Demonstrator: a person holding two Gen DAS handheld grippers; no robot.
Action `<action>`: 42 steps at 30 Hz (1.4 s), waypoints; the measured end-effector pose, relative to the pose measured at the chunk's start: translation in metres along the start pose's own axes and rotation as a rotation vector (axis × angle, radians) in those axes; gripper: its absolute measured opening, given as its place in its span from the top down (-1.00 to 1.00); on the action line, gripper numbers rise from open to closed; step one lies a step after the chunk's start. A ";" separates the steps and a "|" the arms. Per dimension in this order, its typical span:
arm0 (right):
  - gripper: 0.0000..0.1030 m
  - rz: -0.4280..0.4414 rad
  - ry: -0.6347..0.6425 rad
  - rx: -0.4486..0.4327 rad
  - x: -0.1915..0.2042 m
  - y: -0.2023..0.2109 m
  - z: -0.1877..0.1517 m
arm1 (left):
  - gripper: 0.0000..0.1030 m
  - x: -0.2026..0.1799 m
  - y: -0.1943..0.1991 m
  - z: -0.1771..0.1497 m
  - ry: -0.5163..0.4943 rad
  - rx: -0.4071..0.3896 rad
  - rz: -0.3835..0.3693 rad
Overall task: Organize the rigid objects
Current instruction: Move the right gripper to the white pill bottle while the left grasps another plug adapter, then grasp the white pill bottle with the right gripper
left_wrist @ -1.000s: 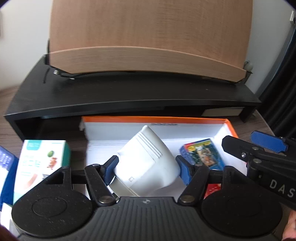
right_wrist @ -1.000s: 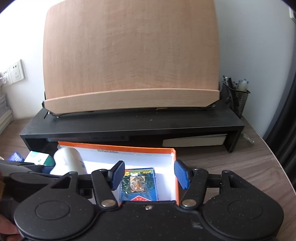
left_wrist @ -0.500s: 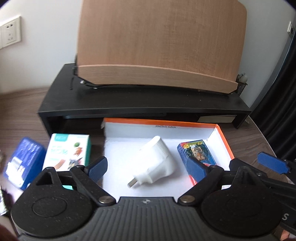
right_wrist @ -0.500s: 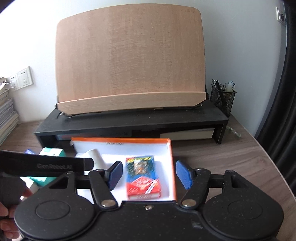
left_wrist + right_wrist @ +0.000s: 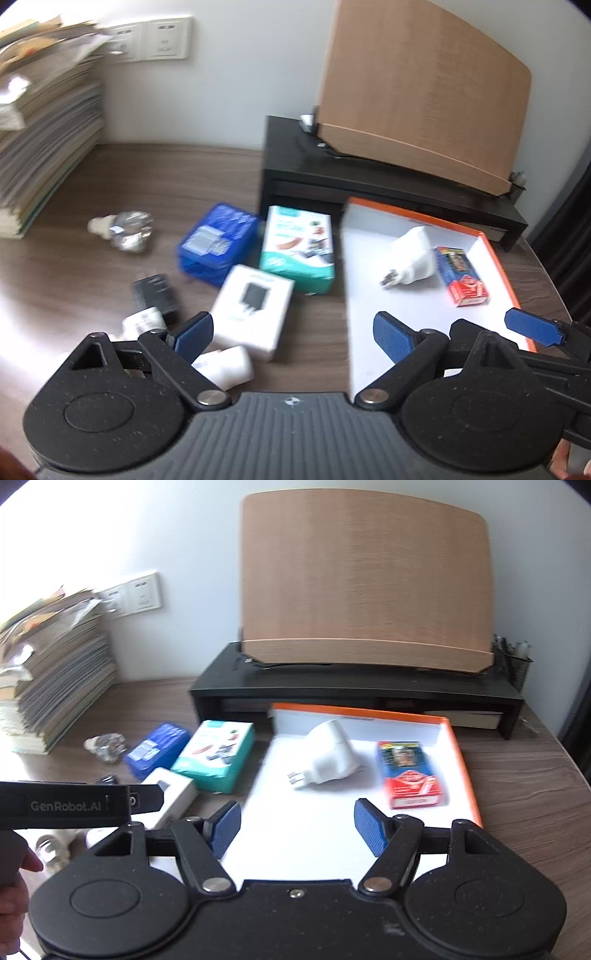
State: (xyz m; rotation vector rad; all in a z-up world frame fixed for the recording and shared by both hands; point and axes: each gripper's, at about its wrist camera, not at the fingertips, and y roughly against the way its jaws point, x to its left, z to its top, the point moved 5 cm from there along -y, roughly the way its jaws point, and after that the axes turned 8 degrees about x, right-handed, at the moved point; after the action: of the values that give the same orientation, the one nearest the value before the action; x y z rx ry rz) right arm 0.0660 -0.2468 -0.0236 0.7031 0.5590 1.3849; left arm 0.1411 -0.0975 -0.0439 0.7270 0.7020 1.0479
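- My left fingers (image 5: 293, 332) stand wide apart with nothing between them; they have just been opening, and the white wall charger with metal prongs (image 5: 410, 256) lies free on the floor of the shallow white tray with the orange rim (image 5: 496, 254).
- My right fingers (image 5: 297, 827) stand part-way apart, also just opened and empty, hanging over the tray's near end; the blue-and-red card pack (image 5: 406, 773) lies flat by the tray's right wall, apart from the charger.
- I judge the step in hand to be fetching the next loose piece from the brown wood-grain surface (image 5: 177, 177).
- Nearest my left fingers: a white box printed with a black charger (image 5: 253, 312), and just below it a small white cylindrical adapter (image 5: 225, 365). Beyond sit a teal-and-white carton (image 5: 299, 249), a blue packet (image 5: 216, 243), a black charger block (image 5: 155, 295) and a clear glass bulb (image 5: 125, 229).
- The white box looks the easiest: flat sides, rigid, well inside my spread. I would straddle its short width, close squarely on the side walls, and lift straight so it does not nudge the carton it lies just beside.
- The adapter may roll; grip it across its round body, not end to end.
- In the tray, set the box into the bare near half, clear of charger and card pack.
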 end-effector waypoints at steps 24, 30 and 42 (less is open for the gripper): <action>-0.58 0.073 0.129 0.070 0.107 -0.013 -0.026 | -1.00 0.142 -0.010 -0.051 0.168 0.073 0.124; -0.58 0.099 0.148 0.105 0.124 -0.030 -0.029 | -0.78 0.152 -0.015 -0.051 0.137 0.094 0.100; -0.58 0.156 0.197 0.165 0.170 -0.074 -0.035 | -0.16 0.166 -0.008 -0.051 0.095 0.063 0.088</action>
State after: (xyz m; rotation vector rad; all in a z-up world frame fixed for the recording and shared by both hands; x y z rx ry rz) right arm 0.1112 -0.0773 -0.0935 0.7594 0.7944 1.5771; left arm 0.1605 0.0637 -0.1060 0.7717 0.7929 1.1508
